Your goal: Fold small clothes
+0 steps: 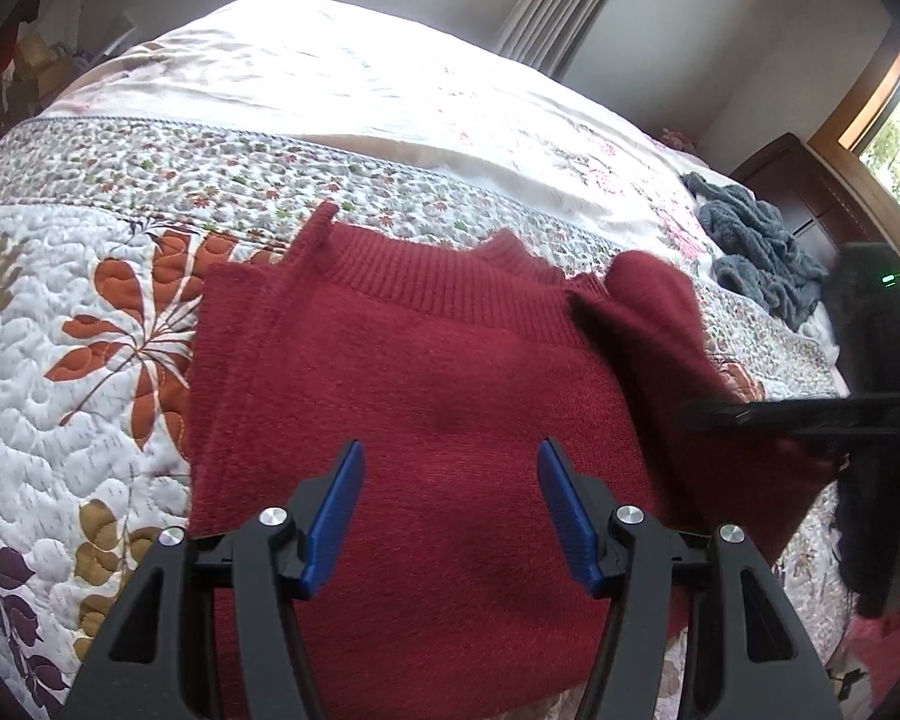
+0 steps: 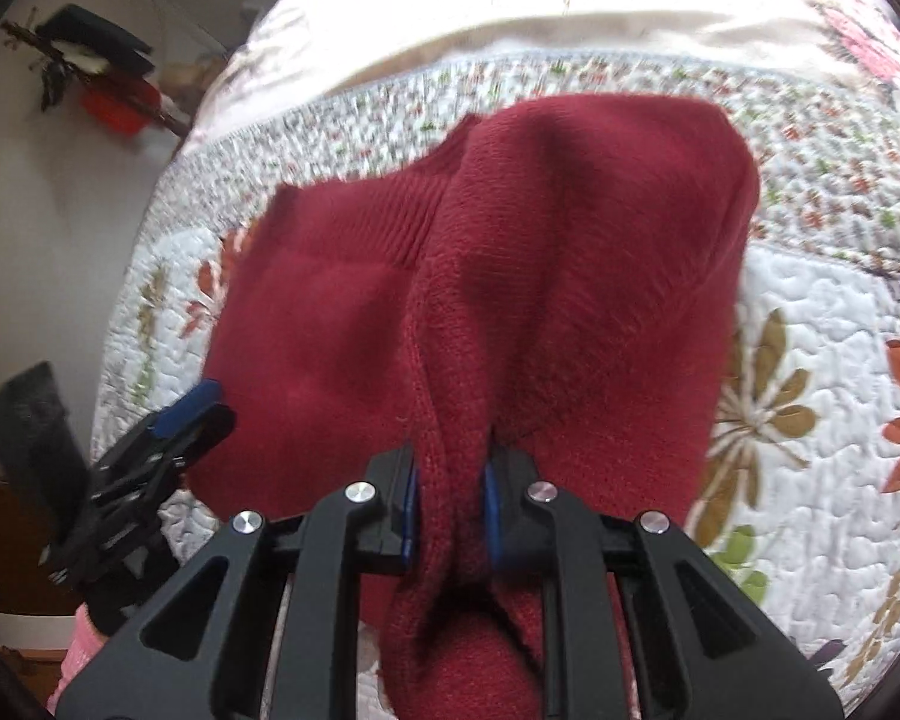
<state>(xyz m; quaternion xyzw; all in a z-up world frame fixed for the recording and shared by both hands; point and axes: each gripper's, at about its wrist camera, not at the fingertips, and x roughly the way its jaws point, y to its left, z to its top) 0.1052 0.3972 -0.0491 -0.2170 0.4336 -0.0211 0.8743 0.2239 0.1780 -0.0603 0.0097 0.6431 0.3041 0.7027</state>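
Your red knit sweater [image 1: 426,384] lies on the quilted bed [image 1: 90,324], ribbed collar toward the far side, long axis running away from you. It looks soft, thick and limp, so pinch gathered edges. Your right hand-held gripper [image 2: 450,504] is clamped on a bunched fold; your left hand-held gripper [image 1: 450,516] hovers wide apart, holding nothing.

Left gripper [image 1: 450,510]: jaws held wide apart, nothing gripped between the blue pads [image 1: 333,519]; pointed forward and downward.
Right gripper [image 2: 450,504]: jaws clamped on a bunched fold of red knit; fabric is pinched between both pads [image 2: 411,510].
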